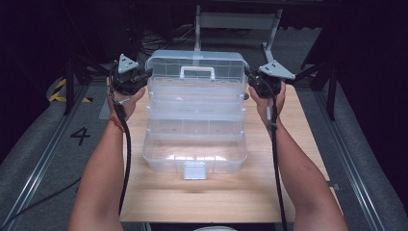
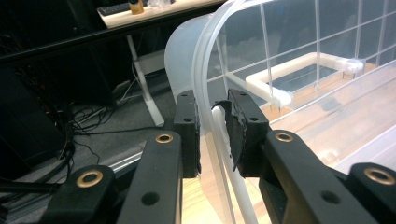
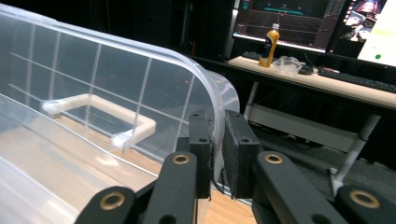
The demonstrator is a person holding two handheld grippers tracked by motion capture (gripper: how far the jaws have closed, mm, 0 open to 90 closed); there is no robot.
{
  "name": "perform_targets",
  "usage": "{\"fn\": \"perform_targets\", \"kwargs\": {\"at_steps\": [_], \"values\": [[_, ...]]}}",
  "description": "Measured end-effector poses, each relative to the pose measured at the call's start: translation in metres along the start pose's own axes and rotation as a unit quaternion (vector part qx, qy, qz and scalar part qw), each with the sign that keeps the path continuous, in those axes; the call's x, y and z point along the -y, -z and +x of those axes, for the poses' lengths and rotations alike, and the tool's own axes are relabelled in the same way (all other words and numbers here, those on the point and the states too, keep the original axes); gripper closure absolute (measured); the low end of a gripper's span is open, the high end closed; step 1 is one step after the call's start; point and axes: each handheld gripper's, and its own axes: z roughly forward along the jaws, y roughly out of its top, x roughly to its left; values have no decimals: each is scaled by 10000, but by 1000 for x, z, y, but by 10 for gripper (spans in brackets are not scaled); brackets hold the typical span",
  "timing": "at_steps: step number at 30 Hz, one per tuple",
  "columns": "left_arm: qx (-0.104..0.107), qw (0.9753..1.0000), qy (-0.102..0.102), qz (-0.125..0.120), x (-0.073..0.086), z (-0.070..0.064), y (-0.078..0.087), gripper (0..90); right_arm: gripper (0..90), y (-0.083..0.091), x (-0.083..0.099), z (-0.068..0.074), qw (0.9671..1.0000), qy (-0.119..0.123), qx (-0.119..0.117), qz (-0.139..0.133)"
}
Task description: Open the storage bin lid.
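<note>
A clear plastic toolbox [image 1: 195, 156] stands open on the wooden table [image 1: 202, 197], its fold-out trays [image 1: 195, 103] stepped up toward the back. Its lid [image 1: 195, 61], with a white handle [image 1: 197, 72], stands raised at the far side. My left gripper [image 1: 146, 77] is shut on the lid's left rim, and my right gripper [image 1: 251, 80] is shut on the right rim. In the left gripper view the curved lid rim [image 2: 205, 70] runs between the jaws of the left gripper [image 2: 212, 109]. In the right gripper view the right gripper [image 3: 218, 123] pinches the lid edge [image 3: 205, 88].
A white latch [image 1: 194, 170] hangs at the box's front. Floor rails [image 1: 43, 159] run on both sides of the table. A white desk frame [image 1: 235, 21] stands behind. In the right gripper view a desk carries an orange bottle [image 3: 270, 45], a keyboard and monitors.
</note>
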Motion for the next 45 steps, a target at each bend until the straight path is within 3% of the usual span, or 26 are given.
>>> {"fn": "perform_targets", "kwargs": {"at_steps": [5,7,9,17,24,28,33,45], "values": [[87,9999,132,66,-1,4,-8,753,820,-11,1,-8,9998,-147,-104,123],[113,9998,131,72,-1,6,-11,752,811,-17,3,-10,9998,17,-118,156],[150,9997,174,74,-1,8,-15,753,811,-19,3,-12,9998,-12,-140,168],[137,9989,372,270,-3,14,-28,750,808,-35,4,-17,9992,-95,-130,375],[135,9985,364,382,-3,17,-36,744,806,-45,7,-19,9985,-147,-94,512],[131,9978,487,428,-2,18,-40,744,804,-49,8,-20,9983,-136,-83,567],[34,9973,473,567,-3,19,-46,739,800,-56,10,-23,9976,-173,-100,667],[19,9953,647,717,-2,22,-58,736,796,-67,14,-25,9962,-204,-95,844]]}}
